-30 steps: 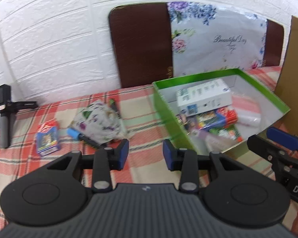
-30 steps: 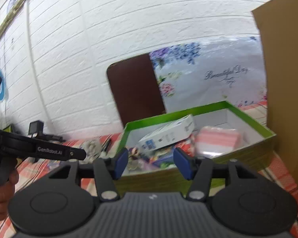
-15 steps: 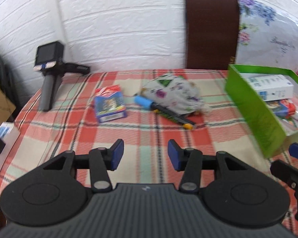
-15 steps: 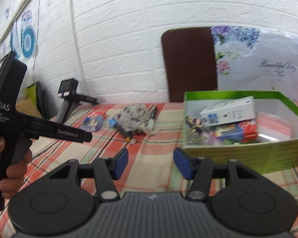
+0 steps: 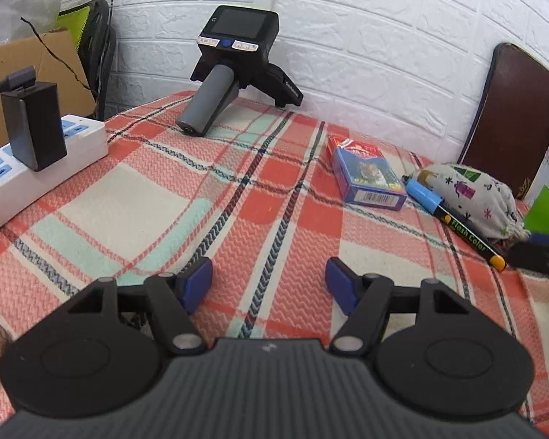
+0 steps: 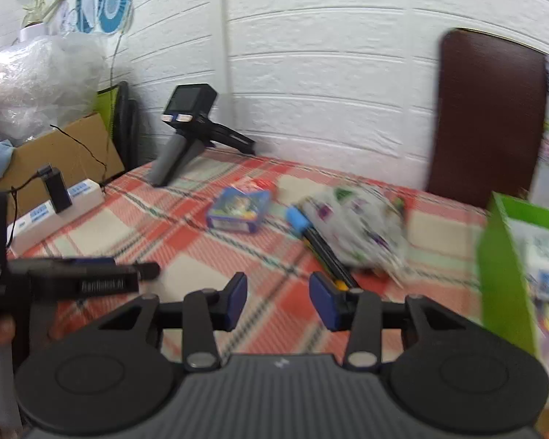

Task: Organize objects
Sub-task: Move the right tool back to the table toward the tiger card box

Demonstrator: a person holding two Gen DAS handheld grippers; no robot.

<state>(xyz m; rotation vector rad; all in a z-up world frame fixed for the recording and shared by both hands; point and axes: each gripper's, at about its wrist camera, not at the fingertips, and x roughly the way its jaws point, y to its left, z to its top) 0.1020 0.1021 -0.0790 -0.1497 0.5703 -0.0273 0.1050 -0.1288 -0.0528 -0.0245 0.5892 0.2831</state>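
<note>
A white wall (image 5: 384,36) of embossed brick pattern ran behind the table, which wore a red, mint and cream plaid cloth (image 5: 164,201). At the far right stood a dark brown chair back (image 6: 486,117). To the left sat a cardboard box (image 6: 66,153) with crinkled clear plastic (image 6: 36,77) above it (a blue fan shape (image 6: 113,0) showed higher on the wall). Light was even and bright.

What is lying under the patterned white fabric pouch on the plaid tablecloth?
The black marker with a blue cap lies along the white patterned fabric pouch; whether it runs beneath, or what else the pouch covers, is hidden.
</note>
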